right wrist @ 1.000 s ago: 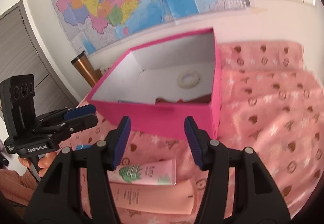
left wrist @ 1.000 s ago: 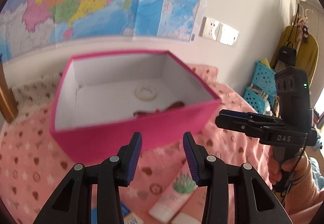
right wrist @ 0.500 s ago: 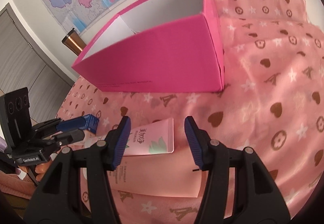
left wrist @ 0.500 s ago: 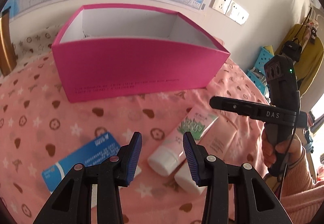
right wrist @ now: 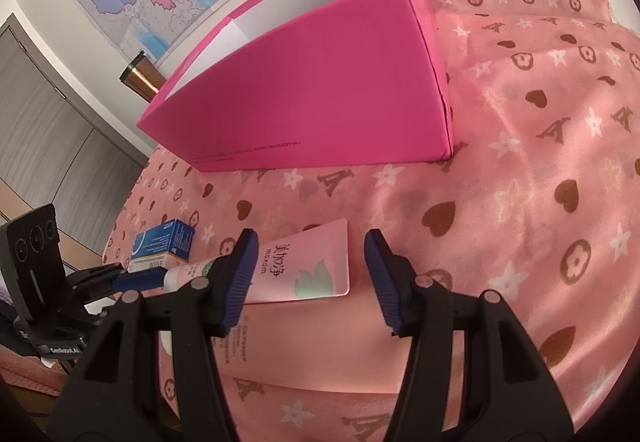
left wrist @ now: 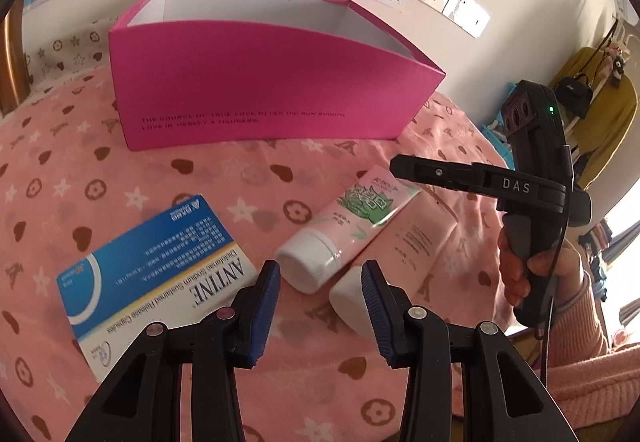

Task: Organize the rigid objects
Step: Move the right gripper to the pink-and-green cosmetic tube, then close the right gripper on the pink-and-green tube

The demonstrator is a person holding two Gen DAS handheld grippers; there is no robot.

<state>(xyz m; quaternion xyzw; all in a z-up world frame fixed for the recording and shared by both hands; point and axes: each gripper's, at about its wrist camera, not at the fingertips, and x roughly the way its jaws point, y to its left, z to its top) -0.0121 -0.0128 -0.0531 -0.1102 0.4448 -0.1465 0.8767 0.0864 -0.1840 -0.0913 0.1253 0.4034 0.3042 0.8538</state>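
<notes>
An open magenta box [left wrist: 256,82] stands on the pink patterned cloth; it also shows in the right wrist view [right wrist: 320,90]. In front of it lie a pink tube with a leaf print and white cap [left wrist: 344,226], a larger plain pink tube [left wrist: 404,246] beside it, and a blue-and-white medicine carton [left wrist: 156,266]. My left gripper [left wrist: 320,302] is open and empty, low over the tubes' caps. My right gripper [right wrist: 308,274] is open and empty, low over the leaf-print tube's flat end [right wrist: 304,266] and the plain tube [right wrist: 312,342]. The carton [right wrist: 164,246] lies left of it.
A copper tumbler [right wrist: 140,80] stands behind the box's left end. Maps and wall sockets [left wrist: 452,2] are on the wall behind. Blue baskets and hanging clothes [left wrist: 592,110] are off to the right of the cloth-covered surface.
Both grippers have dropped from box-rim height and pulled back toward the items in front of the box. The box's inside is no longer visible. Both stay open.
</notes>
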